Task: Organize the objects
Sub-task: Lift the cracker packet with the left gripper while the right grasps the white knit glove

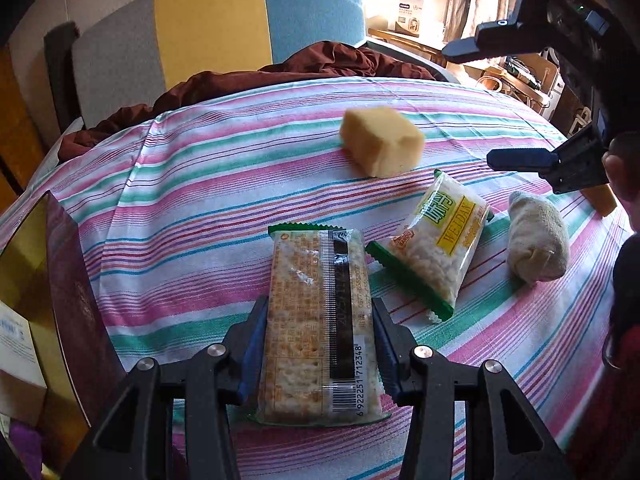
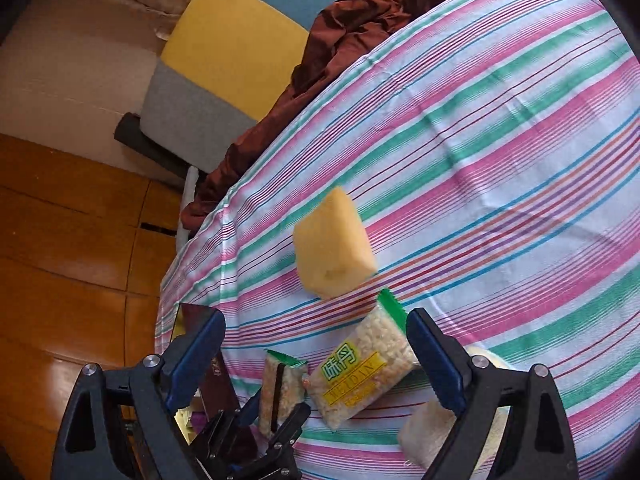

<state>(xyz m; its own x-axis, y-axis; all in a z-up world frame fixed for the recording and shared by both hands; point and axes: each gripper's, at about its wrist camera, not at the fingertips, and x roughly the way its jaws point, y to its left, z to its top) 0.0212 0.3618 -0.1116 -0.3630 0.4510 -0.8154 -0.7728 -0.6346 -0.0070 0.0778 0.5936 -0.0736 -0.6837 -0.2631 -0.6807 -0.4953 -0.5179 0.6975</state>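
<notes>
- A cracker packet (image 1: 318,320) with green ends is clamped lengthwise between the blue pads (image 1: 253,344) of the left gripper (image 1: 318,316), near the bottom of the left wrist view; its barcode side faces up.
- In the right wrist view the same cracker packet (image 2: 280,388) is seen low in the picture, held in the left gripper (image 2: 274,420), over the near edge of the striped tablecloth (image 2: 480,140).
- The right gripper (image 2: 316,344) is held with its jaws wide apart and nothing pressed between them; in the left wrist view it (image 1: 468,104) is seen at the far right, above the cloth.
- A rice snack packet (image 1: 436,244) with a yellow label lies on the cloth just right of the cracker packet, tilted, apparently apart from it.
- A cream rolled sock (image 1: 536,236) lies to the right of the rice snack packet, close beside it.
- A yellow sponge block (image 1: 382,140) is seen farther off, beyond the two packets, slightly blurred; whether it rests on the cloth cannot be told.
- A dark maroon box (image 1: 76,292) with a gold lining stands at the left edge of the table.
- A dark brown cloth (image 1: 248,80) is heaped on the chair (image 1: 208,24) beyond the far edge of the table.
</notes>
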